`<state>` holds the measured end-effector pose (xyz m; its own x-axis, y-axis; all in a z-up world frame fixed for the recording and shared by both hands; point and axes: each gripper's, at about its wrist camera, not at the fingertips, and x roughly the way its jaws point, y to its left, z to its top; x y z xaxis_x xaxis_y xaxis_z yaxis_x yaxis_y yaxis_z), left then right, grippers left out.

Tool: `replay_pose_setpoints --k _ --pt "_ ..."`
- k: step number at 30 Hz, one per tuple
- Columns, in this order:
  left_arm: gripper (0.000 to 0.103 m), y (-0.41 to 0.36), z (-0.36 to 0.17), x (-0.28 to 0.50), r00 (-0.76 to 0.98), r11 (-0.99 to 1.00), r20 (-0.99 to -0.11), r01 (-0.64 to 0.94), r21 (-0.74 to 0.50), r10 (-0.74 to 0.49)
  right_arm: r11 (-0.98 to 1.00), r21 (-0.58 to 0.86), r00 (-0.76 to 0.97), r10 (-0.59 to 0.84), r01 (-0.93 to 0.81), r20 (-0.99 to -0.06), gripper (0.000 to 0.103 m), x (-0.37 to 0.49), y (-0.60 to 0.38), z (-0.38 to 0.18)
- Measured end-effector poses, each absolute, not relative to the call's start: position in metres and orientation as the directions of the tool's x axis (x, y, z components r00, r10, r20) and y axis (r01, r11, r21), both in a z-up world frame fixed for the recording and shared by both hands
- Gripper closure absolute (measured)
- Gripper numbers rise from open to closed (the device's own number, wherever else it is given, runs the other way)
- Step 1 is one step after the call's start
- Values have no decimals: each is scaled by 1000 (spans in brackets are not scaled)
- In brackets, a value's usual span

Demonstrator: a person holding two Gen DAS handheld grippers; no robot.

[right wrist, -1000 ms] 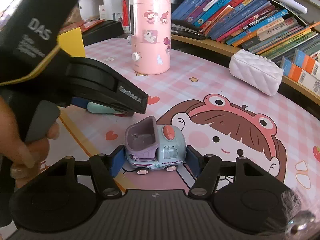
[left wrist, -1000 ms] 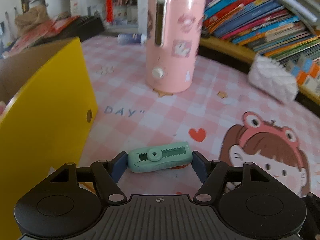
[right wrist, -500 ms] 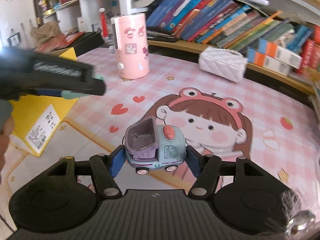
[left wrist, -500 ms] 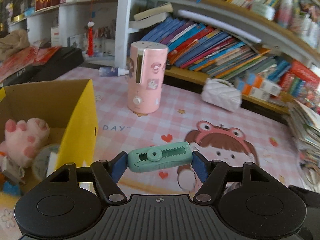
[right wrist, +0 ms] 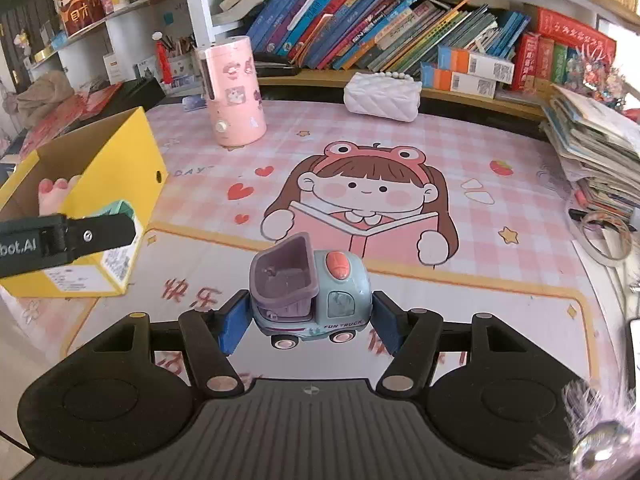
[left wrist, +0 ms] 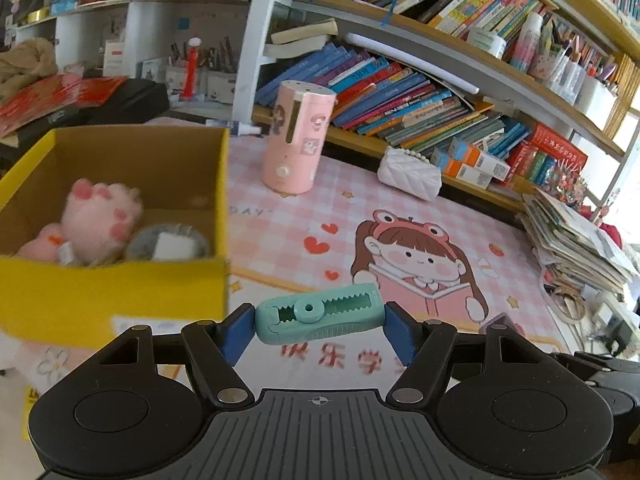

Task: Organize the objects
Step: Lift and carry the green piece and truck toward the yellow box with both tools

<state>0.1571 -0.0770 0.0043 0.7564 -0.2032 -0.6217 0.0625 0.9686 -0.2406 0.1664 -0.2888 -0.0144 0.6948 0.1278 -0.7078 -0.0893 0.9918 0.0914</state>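
Observation:
My left gripper [left wrist: 318,326] is shut on a mint green toothed clip-like object [left wrist: 320,314] and holds it in the air, just right of the yellow cardboard box [left wrist: 120,292]. The box holds a pink plush paw [left wrist: 102,212] and a grey round item [left wrist: 168,242]. My right gripper [right wrist: 306,320] is shut on a small toy truck [right wrist: 308,292] with a purple bucket, held above the pink mat. In the right wrist view the left gripper [right wrist: 68,236] shows at the left, by the box [right wrist: 132,160].
A pink cylindrical humidifier [left wrist: 298,136] and a white quilted bag [left wrist: 408,174] stand at the back of the cartoon mat [right wrist: 400,168]. Bookshelves run behind. A stack of papers [right wrist: 592,140] lies at the right edge.
Both grippers have risen high above the mat with their objects. The left gripper has moved toward the box, so its inside now shows.

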Motion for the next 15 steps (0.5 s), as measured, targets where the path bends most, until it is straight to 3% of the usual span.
replay_pose_setpoints --k 15 --pt "34 9 1 84 750 949 -638 -42 -314 -177 984 63 697 162 -166 -699 41 90 -209 -4"
